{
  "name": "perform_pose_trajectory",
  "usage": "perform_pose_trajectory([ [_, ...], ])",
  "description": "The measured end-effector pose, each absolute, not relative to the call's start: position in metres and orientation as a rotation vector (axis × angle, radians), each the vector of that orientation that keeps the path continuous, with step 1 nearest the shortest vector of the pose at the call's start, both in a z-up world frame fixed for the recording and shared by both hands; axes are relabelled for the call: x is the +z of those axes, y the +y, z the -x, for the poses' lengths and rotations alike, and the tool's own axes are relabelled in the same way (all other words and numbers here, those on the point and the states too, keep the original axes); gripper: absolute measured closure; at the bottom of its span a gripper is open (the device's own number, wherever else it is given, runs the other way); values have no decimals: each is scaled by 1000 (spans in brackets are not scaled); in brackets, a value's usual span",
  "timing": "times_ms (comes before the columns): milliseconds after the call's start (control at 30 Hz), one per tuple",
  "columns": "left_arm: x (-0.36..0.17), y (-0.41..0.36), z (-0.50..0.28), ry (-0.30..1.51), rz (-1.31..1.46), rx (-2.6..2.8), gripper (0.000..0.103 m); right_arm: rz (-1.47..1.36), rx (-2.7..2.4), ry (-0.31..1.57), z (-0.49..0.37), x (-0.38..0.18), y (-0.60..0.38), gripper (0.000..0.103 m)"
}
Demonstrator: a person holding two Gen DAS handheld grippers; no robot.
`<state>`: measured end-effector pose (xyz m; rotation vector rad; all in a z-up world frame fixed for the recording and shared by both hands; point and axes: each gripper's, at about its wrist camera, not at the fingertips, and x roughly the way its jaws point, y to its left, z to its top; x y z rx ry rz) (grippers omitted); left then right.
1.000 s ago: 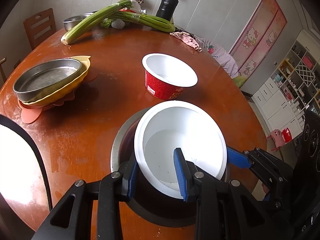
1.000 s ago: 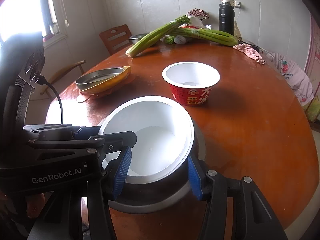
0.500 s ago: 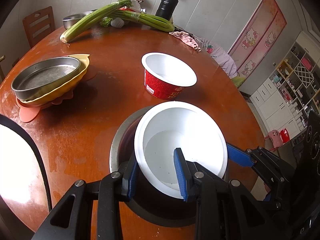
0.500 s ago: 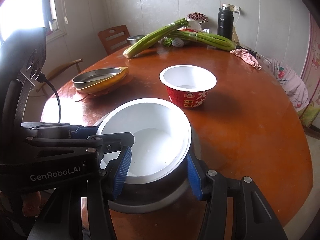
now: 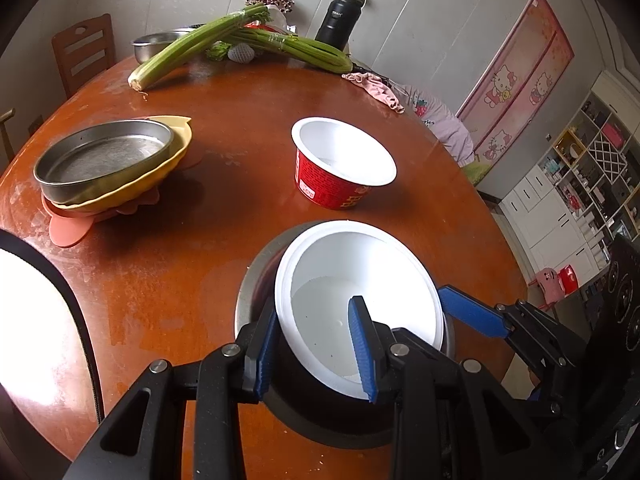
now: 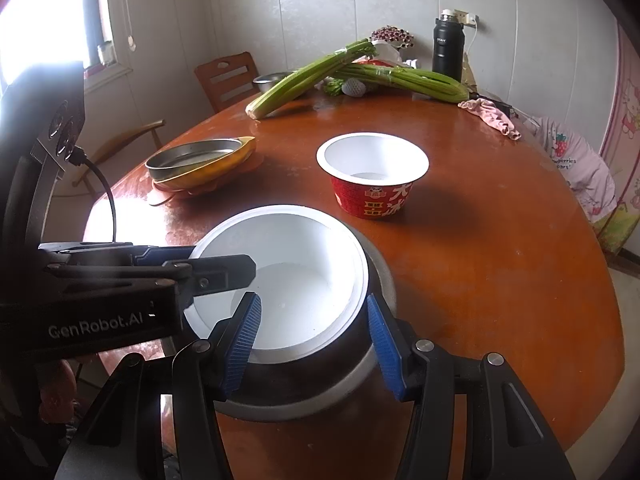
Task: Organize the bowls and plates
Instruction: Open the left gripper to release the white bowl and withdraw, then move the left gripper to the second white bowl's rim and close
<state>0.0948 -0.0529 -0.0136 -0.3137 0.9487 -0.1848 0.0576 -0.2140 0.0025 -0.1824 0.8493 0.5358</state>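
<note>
While both grippers are meeting at the near edge of the round table [image 5: 248, 128], a white bowl [image 5: 356, 276] is sitting tilted inside a steel bowl [image 5: 256, 280]. The left gripper [image 5: 316, 344] is pinching the near-left wall of the white bowl, with one blue pad outside the rim and the other inside against the white wall. The right gripper [image 6: 312, 340] is straddling the near side of both bowls: its left pad is lying inside the white bowl and its right pad is standing outside the rim over the steel bowl; whether the pads are pressing cannot be told from these views. In the right wrist view the left gripper [image 6: 224, 272] is reaching in from the left over the white rim. Beyond the pair, apart from them, a red cup [image 5: 340, 172] with a white inside is standing upright. Further left, a steel pan [image 5: 104, 156] is resting in a yellow dish [image 5: 176, 152] on a pink mat [image 5: 68, 232]. At the far edge, celery [image 5: 200, 44] is lying beside a black flask [image 5: 340, 20].
</note>
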Motion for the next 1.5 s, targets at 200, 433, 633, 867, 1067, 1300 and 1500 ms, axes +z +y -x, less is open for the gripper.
perform_pose_trajectory([
  [200,-10,-47,-92,927,333,-187,68,186,510,836,-57,5,-217,46],
  [433,1,-40,-85,883,339,-181,62,176,506,835,-58,7,-220,46],
  [633,10,-38,-82,850,308,-154,55,143,508,814,-58,13,-224,45],
  [867,16,-38,-88,832,272,-130,53,120,485,782,-67,24,-231,39],
  [1067,18,-39,-106,833,253,-141,52,98,458,774,-86,29,-238,39],
  [1300,23,-41,-135,840,246,-152,52,64,434,771,-114,40,-242,39],
  [1500,28,-46,-165,853,232,-166,52,60,415,788,-136,44,-243,38],
])
